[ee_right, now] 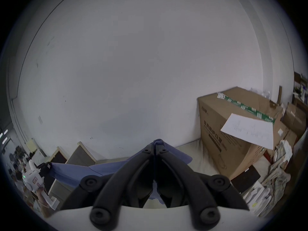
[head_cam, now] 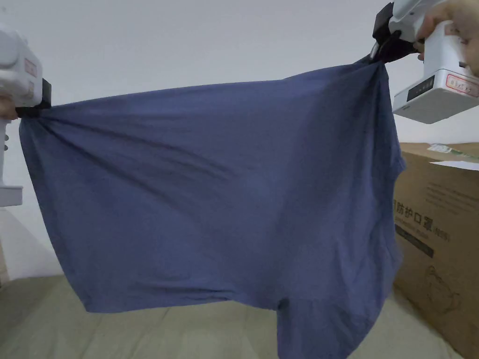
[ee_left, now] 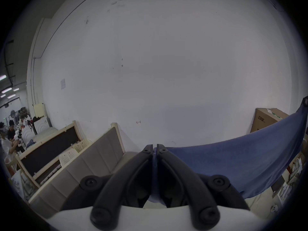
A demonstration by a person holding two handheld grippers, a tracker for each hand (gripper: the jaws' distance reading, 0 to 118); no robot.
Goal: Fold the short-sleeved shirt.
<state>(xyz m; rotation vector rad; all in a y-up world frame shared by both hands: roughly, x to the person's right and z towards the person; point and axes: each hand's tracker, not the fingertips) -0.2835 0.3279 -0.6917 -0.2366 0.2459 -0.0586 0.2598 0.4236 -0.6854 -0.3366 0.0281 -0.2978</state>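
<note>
Shirt: blue short-sleeved shirt [head_cam: 210, 196] held up in the air, spread wide between the two grippers, in front of a white wall [head_cam: 187, 42].
Shirt hang: top edge sags slightly between the grips; lower edge hangs free above a pale greenish surface [head_cam: 140, 332]; one part droops lower at bottom right.
Left gripper [ee_left: 154, 148]: jaws clenched on a bunched corner of the cloth; blue fabric pinched between both jaws and running off to the right in its own view.
Right gripper [ee_right: 155, 145]: jaws clamped together on the other corner, higher than the left; a tuft of blue pokes out past the tips.
Cardboard box [head_cam: 439, 243]: stands at right, behind the shirt's edge, a white sheet of paper [ee_right: 248, 130] lying on top.
Background, left gripper view: people [ee_left: 8, 134] far off at left edge, blurred.
</note>
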